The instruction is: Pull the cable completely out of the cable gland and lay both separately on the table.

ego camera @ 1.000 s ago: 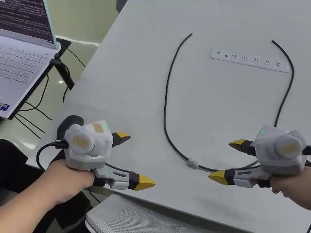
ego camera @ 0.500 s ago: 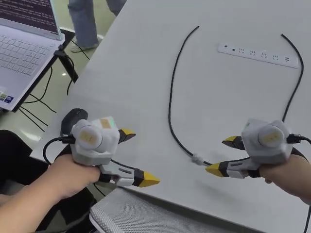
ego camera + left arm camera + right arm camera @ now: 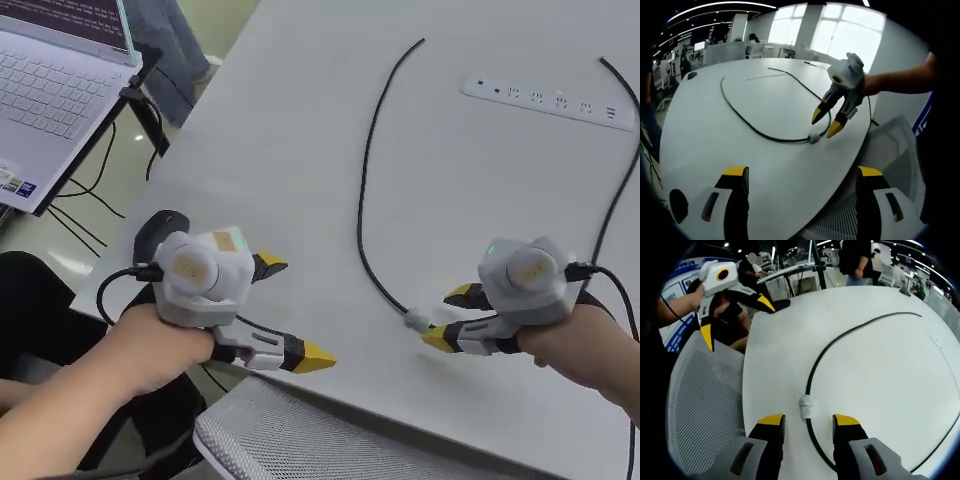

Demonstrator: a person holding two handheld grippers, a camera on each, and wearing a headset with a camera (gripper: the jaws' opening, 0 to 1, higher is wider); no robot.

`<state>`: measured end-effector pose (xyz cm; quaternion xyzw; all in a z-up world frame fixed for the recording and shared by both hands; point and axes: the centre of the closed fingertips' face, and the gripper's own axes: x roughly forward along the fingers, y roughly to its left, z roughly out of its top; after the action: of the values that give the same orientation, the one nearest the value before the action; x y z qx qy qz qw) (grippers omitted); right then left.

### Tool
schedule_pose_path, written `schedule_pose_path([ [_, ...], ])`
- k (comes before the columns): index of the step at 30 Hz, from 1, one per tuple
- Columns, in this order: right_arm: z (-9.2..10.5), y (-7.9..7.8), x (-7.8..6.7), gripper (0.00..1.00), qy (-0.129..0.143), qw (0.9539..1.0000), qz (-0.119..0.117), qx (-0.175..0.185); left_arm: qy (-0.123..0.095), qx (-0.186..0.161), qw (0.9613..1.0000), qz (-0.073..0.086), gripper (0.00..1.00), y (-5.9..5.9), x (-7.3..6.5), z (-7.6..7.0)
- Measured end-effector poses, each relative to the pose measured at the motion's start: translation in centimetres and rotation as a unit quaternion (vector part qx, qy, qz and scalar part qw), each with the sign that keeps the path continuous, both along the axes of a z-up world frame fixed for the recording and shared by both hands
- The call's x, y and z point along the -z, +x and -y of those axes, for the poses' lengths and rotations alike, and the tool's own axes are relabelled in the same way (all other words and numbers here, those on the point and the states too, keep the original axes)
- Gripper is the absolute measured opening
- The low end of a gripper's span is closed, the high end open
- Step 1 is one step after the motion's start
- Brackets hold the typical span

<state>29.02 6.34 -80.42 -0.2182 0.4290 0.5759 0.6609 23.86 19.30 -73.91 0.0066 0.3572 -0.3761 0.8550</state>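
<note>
A long black cable (image 3: 362,200) curves across the white table (image 3: 300,130), and a small white cable gland (image 3: 417,321) sits threaded on it near the front edge. My right gripper (image 3: 447,316) is open, its yellow tips just right of the gland. In the right gripper view the gland (image 3: 805,407) lies on the cable (image 3: 825,352) just ahead of the gap of the right gripper (image 3: 808,421), untouched. My left gripper (image 3: 298,311) is wide open and holds nothing, off the table's front-left edge. The left gripper view shows the gland (image 3: 813,137) beside the right gripper (image 3: 826,123).
A white power strip (image 3: 545,100) lies at the back right. An open laptop (image 3: 50,90) stands on a side stand to the left. A grey mesh chair (image 3: 280,445) is below the front edge, and a black device (image 3: 160,225) with a cord sits near my left hand.
My right gripper has moved left along the table until its tips reach the gland. The left gripper has stayed about where it was; the head camera has shifted.
</note>
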Motion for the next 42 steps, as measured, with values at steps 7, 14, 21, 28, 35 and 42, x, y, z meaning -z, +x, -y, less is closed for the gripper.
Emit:
schedule_pose_path([
  [7, -0.4, -0.3, 0.7, 0.27, -0.010, 0.9999, -0.009, -0.008, 0.000, 0.000, 1.0000, -0.005, 0.87, -0.3, 0.1, -0.1],
  [14, -0.8, -0.5, 1.3, 0.20, -0.016, 0.9997, -0.011, -0.015, 0.003, 0.003, 1.0000, -0.008, 0.87, -0.5, 0.3, -0.3],
  [21, -1.0, -0.4, 1.4, 0.15, -0.018, 0.9997, -0.014, -0.012, 0.001, 0.004, 0.9999, -0.012, 0.87, -0.7, 0.5, -0.3],
  [28, -1.2, -0.6, 1.3, 0.09, -0.022, 0.9996, -0.010, -0.017, 0.001, 0.007, 0.9999, -0.014, 0.86, -0.6, 0.7, -0.3],
  [35, -1.1, -0.7, 1.2, 0.08, -0.027, 0.9994, -0.001, -0.021, -0.001, 0.010, 0.9998, -0.015, 0.86, -0.6, 0.7, -0.1],
  [42, -0.9, -0.4, 1.0, 0.07, -0.028, 0.9995, 0.001, -0.010, -0.001, 0.013, 0.9998, -0.013, 0.85, -0.8, 0.4, 0.2],
])
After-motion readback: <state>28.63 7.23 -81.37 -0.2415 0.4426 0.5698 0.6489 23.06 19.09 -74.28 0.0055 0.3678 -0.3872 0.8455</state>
